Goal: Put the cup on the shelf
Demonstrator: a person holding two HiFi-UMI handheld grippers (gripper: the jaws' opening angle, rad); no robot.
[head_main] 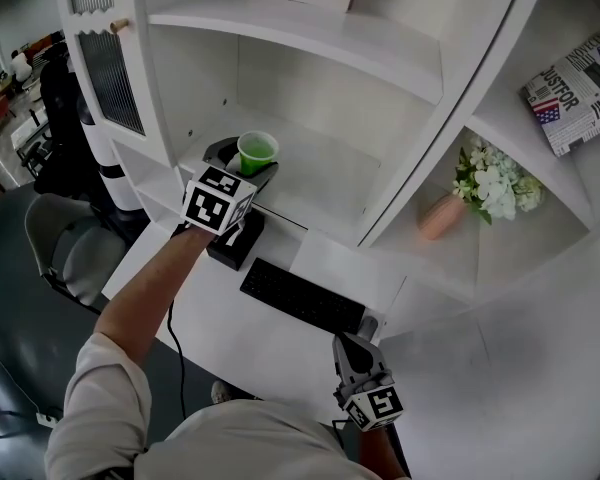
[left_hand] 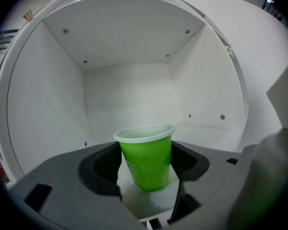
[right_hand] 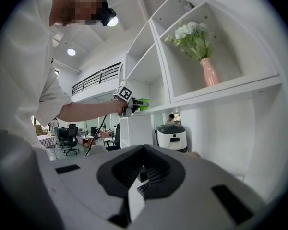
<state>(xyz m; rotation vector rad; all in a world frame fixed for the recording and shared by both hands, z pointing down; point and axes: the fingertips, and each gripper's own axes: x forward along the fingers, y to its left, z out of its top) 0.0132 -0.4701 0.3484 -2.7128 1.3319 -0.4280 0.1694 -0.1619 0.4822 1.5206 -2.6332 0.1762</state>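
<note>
Left hand-held gripper [left_hand: 146, 169] grips the green cup [left_hand: 146, 157] by its sides, jaws wide, inside the shelf [left_hand: 209, 133] compartment. Right hand-held gripper [right_hand: 140, 176] is closed and empty.

Risks: releasing before the base seats could topple the cup; retracting could drag it off the edge.

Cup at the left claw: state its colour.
The cup is bright green with a white rim. It shows best in the left gripper view.
</note>
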